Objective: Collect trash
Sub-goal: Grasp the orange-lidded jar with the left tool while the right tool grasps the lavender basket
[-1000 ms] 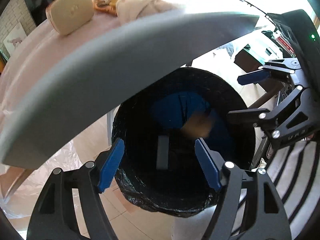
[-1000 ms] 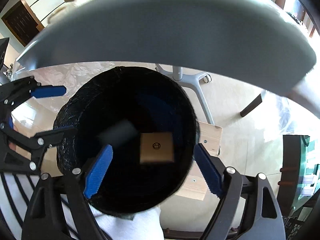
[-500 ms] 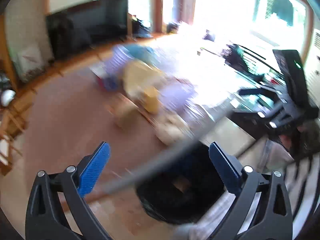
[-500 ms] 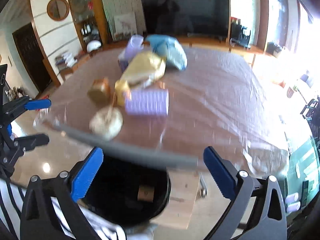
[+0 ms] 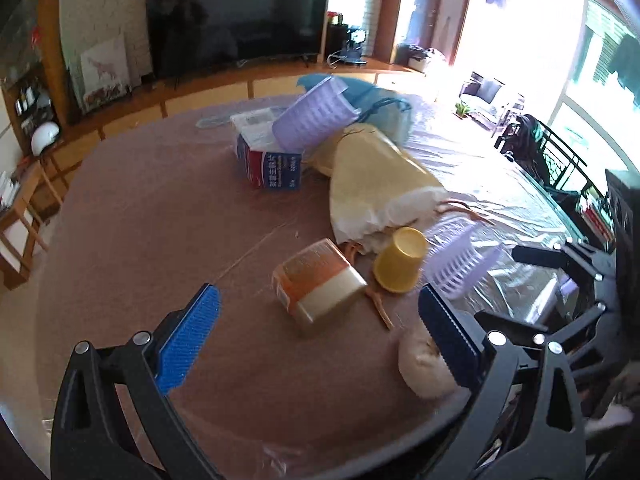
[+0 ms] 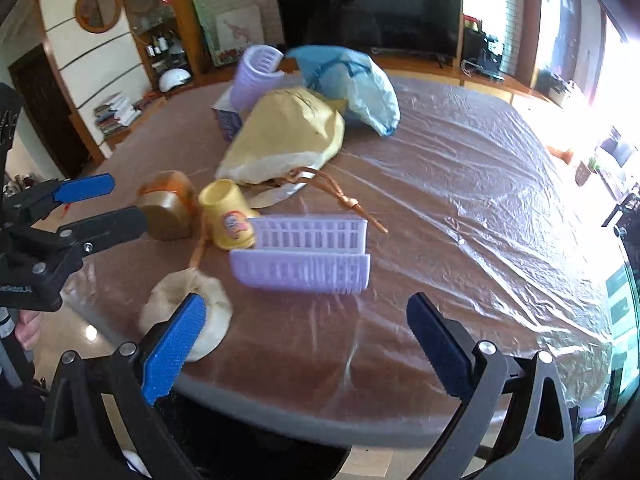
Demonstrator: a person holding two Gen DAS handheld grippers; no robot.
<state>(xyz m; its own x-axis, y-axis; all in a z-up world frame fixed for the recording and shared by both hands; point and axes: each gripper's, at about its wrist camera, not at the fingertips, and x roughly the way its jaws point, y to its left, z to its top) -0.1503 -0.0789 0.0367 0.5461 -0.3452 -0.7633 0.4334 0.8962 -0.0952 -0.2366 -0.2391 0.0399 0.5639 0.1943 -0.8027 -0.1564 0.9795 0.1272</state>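
Note:
Trash lies on a brown table (image 5: 132, 216) under clear plastic film. Nearest me are an orange-and-tan container (image 5: 318, 284) (image 6: 168, 206) on its side, a yellow cup (image 5: 400, 266) (image 6: 228, 216), a crumpled beige wad (image 5: 420, 364) (image 6: 186, 312) at the near edge, and a lilac slatted basket (image 5: 460, 268) (image 6: 308, 252). Behind them lie a yellow-white paper bag (image 5: 376, 188) (image 6: 284, 136), a second lilac basket (image 5: 314, 116), a blue-white carton (image 5: 268, 164) and a blue bag (image 6: 348, 80). My left gripper (image 5: 320, 340) and right gripper (image 6: 304, 344) are open and empty above the near edge.
The black-lined bin's rim (image 6: 240, 440) shows below the table edge. A brown string (image 6: 340, 200) trails from the paper bag. A TV (image 5: 236, 20) on a wooden cabinet stands beyond the table. Bright windows are on the right.
Both grippers have risen from over the black bin below the table edge to above the tabletop. A tan block seen dropping into the bin is out of view now. Both stay open.

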